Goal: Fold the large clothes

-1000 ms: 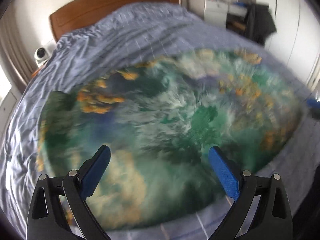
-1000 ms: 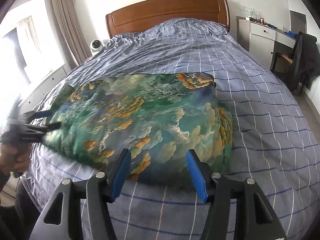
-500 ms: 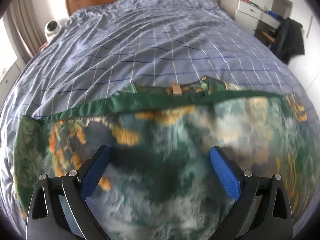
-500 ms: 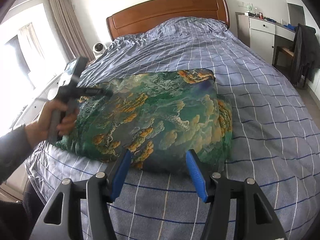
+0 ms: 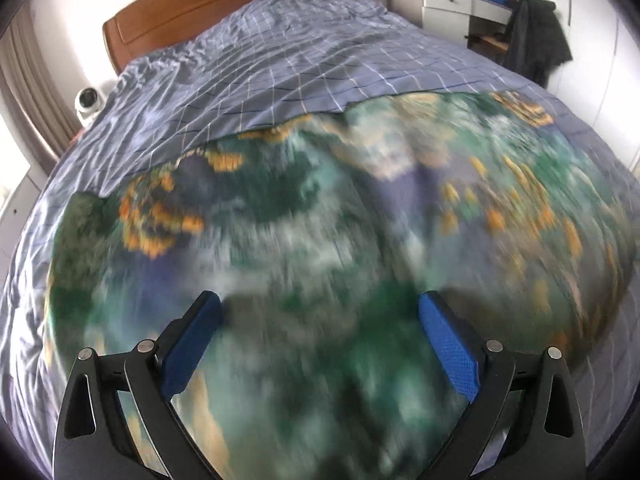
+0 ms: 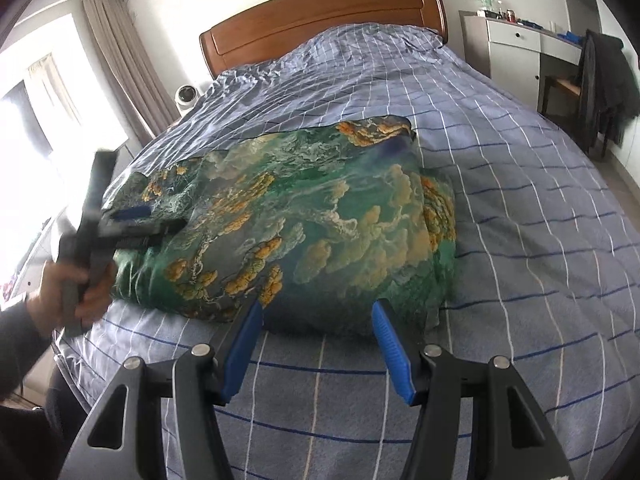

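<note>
From the left wrist, the green and orange printed garment [image 5: 320, 240] fills most of the frame, smeared by motion blur, so its folds and edges are hard to make out and its near edge is cut off behind the gripper body. The left gripper [image 5: 320, 344] hangs over it with its blue pads wide apart and nothing between them; whether the pads touch the cloth cannot be told. Beyond the garment's far edge lies the blue checked bedspread [image 5: 280, 64], then the wooden headboard [image 5: 224, 8], a small white fan [image 5: 89, 100] at the left side, and a white desk [image 5: 452, 0] with a dark coat [image 5: 536, 36] hung on a chair at the right.

The right wrist view is sharp (this is the one that gives the garment's shape). The garment [image 6: 304, 216] lies as a folded, rounded bundle on the bedspread [image 6: 520, 240], towards the near left part of the bed, with doubled layers showing along its right edge. The right gripper [image 6: 318, 344] sits just short of the bundle's near edge, its jaws apart and empty. Only here does the left gripper [image 6: 148, 220] appear from outside: blurred, held in the person's left hand [image 6: 76, 292], its fingers over the garment's left end. The headboard [image 6: 320, 20], fan [image 6: 187, 96], desk [image 6: 516, 40] and coat [image 6: 604, 80] show again, plus curtains [image 6: 120, 64] by a bright window.
</note>
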`<state>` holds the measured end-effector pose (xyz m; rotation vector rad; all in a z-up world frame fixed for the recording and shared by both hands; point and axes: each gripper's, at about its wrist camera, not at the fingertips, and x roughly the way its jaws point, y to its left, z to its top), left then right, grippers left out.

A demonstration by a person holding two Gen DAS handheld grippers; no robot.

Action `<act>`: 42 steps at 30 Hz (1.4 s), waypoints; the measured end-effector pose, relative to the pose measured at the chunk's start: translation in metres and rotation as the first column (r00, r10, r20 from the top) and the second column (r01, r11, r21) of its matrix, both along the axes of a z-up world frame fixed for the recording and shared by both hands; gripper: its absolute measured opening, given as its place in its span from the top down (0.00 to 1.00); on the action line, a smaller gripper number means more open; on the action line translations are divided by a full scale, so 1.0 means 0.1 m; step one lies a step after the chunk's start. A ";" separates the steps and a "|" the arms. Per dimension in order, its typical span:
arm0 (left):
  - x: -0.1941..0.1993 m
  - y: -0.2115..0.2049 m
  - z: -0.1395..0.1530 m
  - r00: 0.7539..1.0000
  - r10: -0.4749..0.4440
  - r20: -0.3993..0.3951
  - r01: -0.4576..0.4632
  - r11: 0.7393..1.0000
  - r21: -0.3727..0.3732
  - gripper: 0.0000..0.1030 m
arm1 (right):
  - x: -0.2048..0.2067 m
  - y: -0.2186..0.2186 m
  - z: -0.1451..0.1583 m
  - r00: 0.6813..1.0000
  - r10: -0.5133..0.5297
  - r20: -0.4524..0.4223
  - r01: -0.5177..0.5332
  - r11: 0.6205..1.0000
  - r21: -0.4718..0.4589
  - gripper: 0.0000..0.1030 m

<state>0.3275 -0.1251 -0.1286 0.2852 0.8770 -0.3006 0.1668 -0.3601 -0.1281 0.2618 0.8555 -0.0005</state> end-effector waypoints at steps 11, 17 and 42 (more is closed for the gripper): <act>-0.74 0.24 -0.09 0.999 0.040 -0.002 -0.040 0.998 -0.051 0.03 | -0.16 -0.18 -0.13 0.990 -0.104 -0.092 0.104 0.995 -0.008 0.43; -0.88 0.29 0.08 1.000 0.031 0.000 -0.031 0.998 -0.062 0.03 | -0.09 -0.40 -0.27 0.983 -0.153 -0.103 0.164 0.980 0.111 0.42; -0.85 0.06 0.81 0.998 -0.060 0.018 0.061 0.996 -0.061 0.03 | 0.35 -0.72 -0.76 0.904 -0.428 -0.001 0.386 0.815 0.432 0.60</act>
